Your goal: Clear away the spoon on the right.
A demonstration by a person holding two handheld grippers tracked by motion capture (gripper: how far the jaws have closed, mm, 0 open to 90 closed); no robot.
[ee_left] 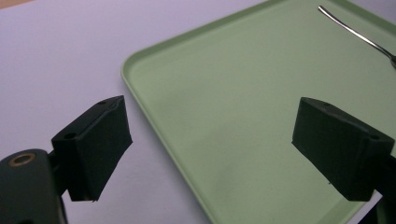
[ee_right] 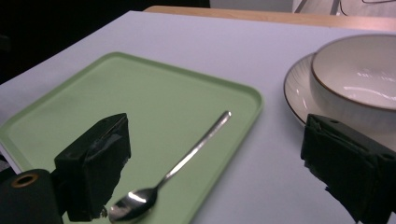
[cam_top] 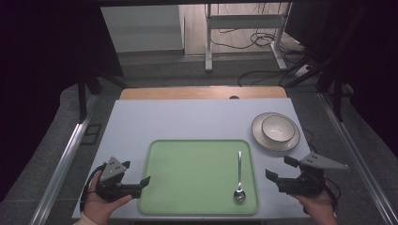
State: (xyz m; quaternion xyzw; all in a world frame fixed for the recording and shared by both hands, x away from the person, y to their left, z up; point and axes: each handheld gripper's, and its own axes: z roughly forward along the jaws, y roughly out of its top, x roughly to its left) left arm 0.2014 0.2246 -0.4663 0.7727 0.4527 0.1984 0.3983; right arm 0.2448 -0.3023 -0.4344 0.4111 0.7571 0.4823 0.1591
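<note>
A green tray (cam_top: 187,173) lies at the front middle of the pale table (cam_top: 187,119). A metal spoon (cam_top: 239,176) rests on its right side, bowl end toward me. A white bowl (cam_top: 278,127) sits on a plate (cam_top: 263,138) to the right and behind the tray. My left gripper (cam_top: 136,173) is open at the tray's left front corner, holding nothing. My right gripper (cam_top: 280,168) is open just right of the tray. In the left gripper view the jaws stand wide over the tray (ee_left: 243,93) edge. In the right gripper view the spoon (ee_right: 187,158) lies between the spread jaws.
The spoon handle (ee_left: 355,32) shows at the top right of the left gripper view. Bowl (ee_right: 359,79) and plate (ee_right: 294,88) are close ahead of the right jaw. A wooden strip (cam_top: 202,93) borders the table's far edge; desk legs and cables lie beyond.
</note>
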